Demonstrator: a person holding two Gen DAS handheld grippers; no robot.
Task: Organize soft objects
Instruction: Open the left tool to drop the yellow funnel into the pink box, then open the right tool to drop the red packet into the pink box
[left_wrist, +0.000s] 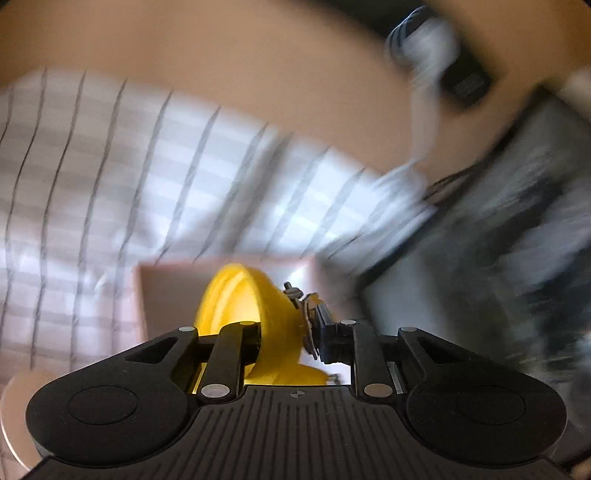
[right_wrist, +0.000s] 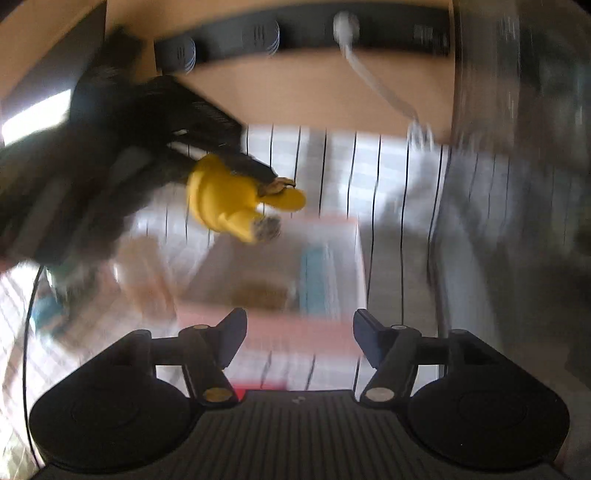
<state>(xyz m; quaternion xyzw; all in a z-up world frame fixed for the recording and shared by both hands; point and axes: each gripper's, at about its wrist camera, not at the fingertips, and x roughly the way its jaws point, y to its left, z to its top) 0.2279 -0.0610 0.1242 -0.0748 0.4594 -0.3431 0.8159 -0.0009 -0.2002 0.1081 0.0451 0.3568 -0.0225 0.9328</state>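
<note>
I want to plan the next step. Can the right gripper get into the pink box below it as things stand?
Probably yes. The right gripper is open and empty, with the pink box just beyond its fingertips. The left gripper carries the yellow toy farther off, not between them.

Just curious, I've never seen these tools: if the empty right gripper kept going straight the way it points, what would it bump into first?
Most likely the pink box directly ahead of the open right gripper; blur leaves depth uncertain.

— What lies under me?
— A striped cloth (right_wrist: 384, 173) over the wooden table (right_wrist: 303, 88).
— And at the back?
— A black power strip (right_wrist: 369, 33), a white cable (right_wrist: 373, 79) plugged into it.
</note>
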